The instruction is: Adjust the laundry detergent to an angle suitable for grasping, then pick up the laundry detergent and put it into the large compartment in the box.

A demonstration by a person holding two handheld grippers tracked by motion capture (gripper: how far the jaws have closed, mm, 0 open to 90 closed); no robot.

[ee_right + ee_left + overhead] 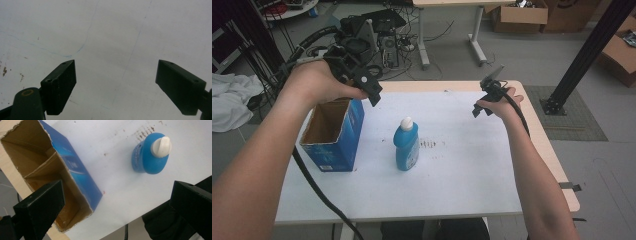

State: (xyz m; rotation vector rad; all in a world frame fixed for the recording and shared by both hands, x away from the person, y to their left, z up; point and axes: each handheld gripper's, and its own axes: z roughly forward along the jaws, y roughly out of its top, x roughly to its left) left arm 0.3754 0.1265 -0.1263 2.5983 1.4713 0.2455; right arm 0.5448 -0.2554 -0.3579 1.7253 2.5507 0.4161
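Observation:
A blue bottle [407,145] with a white cap stands upright near the middle of the white table top [462,170]. An open blue cardboard box [333,131] stands at the table's left edge, its brown inside showing. My left gripper [371,92] hangs above the box's far right corner, open and holding nothing. From the left gripper view I look down on the box [75,170] and the bottle [152,155] between wide-apart jaws. My right gripper [482,107] hovers over the table's right part, open, with bare table [112,37] between its jaws.
Brown specks mark the table right of the bottle [429,144]. Beyond the far edge stand another table's legs [477,35], cables and cardboard boxes [519,15] on the floor. A black post [582,55] rises at the right. White cloth [232,100] lies at the left.

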